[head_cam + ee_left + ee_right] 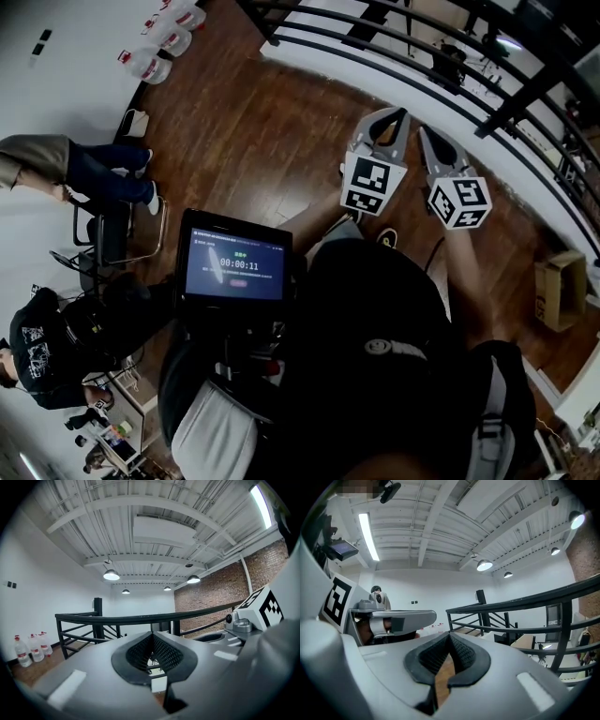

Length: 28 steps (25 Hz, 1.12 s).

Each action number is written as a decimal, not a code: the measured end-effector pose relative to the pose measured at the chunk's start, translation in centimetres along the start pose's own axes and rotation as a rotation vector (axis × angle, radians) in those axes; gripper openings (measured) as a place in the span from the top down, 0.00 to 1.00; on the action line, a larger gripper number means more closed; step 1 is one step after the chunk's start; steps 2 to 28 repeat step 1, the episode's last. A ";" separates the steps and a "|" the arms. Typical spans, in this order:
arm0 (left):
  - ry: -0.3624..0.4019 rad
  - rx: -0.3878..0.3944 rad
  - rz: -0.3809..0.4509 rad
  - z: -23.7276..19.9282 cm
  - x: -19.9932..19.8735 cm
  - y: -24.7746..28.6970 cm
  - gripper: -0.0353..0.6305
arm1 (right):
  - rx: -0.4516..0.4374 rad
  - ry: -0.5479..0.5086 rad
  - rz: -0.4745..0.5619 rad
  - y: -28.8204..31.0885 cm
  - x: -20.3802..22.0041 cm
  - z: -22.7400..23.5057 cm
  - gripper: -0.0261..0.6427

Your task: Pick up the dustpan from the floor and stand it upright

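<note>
No dustpan shows in any view. In the head view both grippers are held out side by side over the wooden floor (253,122), pointing roughly level toward the black railing (450,84). My left gripper (394,120) is shut, with nothing between its pads; in its own view the left gripper (152,639) faces the railing (140,618). My right gripper (427,133) is also shut and empty, and in its own view the right gripper (449,641) has its dark pads meeting at the tips. Each gripper shows at the edge of the other's view: the right gripper's cube (262,609) and the left gripper's body (391,618).
Water bottles (159,47) stand by the white wall at the upper left. A seated person's legs (108,173) and a chair are at the left. A cardboard box (560,291) lies at the right near the railing. A screen (234,262) hangs on my chest.
</note>
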State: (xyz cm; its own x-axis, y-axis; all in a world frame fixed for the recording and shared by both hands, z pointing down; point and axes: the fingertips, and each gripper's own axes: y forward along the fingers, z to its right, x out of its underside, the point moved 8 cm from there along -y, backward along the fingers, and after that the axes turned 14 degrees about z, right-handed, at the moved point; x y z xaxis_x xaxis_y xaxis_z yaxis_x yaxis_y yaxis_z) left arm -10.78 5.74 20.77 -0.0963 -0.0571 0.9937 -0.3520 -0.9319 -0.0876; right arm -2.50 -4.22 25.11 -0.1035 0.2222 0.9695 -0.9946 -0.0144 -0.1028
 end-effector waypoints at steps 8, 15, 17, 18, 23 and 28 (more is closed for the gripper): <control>-0.001 0.000 0.002 0.1 -0.1 0.2 0.92 | 0.000 -0.001 0.004 -0.1 -0.2 0.1 0.96; -0.001 0.000 0.002 0.1 -0.1 0.2 0.92 | 0.000 -0.001 0.004 -0.1 -0.2 0.1 0.96; -0.001 0.000 0.002 0.1 -0.1 0.2 0.92 | 0.000 -0.001 0.004 -0.1 -0.2 0.1 0.96; -0.001 0.000 0.002 0.1 -0.1 0.2 0.92 | 0.000 -0.001 0.004 -0.1 -0.2 0.1 0.96; -0.001 0.000 0.002 0.1 -0.1 0.2 0.92 | 0.000 -0.001 0.004 -0.1 -0.2 0.1 0.96; -0.001 0.000 0.002 0.1 -0.1 0.2 0.92 | 0.000 -0.001 0.004 -0.1 -0.2 0.1 0.96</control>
